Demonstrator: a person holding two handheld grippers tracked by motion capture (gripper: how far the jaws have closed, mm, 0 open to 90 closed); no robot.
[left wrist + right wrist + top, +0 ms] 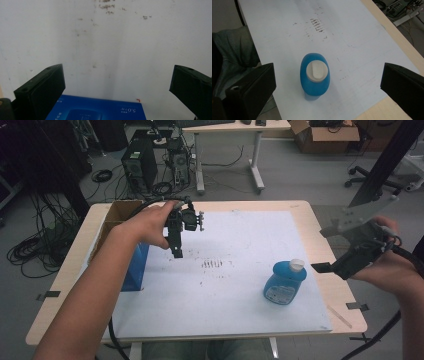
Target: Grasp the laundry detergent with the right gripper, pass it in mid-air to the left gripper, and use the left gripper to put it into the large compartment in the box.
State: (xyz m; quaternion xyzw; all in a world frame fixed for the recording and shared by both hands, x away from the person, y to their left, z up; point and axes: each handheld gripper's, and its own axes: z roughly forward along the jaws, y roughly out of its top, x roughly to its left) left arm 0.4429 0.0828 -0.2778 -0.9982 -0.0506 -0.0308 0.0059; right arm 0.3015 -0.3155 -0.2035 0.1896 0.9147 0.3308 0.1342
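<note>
Two tongs spread wide, empty; right tongs (325,266) just beside blue bottle (285,281).
Risk: a jaw clips its white cap (317,71), toppling it off the counter (320,227).

White sheet (235,295) laid over wooden table (75,270), marked with dark smudges (212,264) at centre. Open cardboard box (117,212) seen at far left table corner. Computer towers (140,165) and cable tangle (35,247) seen on floor beyond; second cardboard box (325,135) placed far right.
</note>
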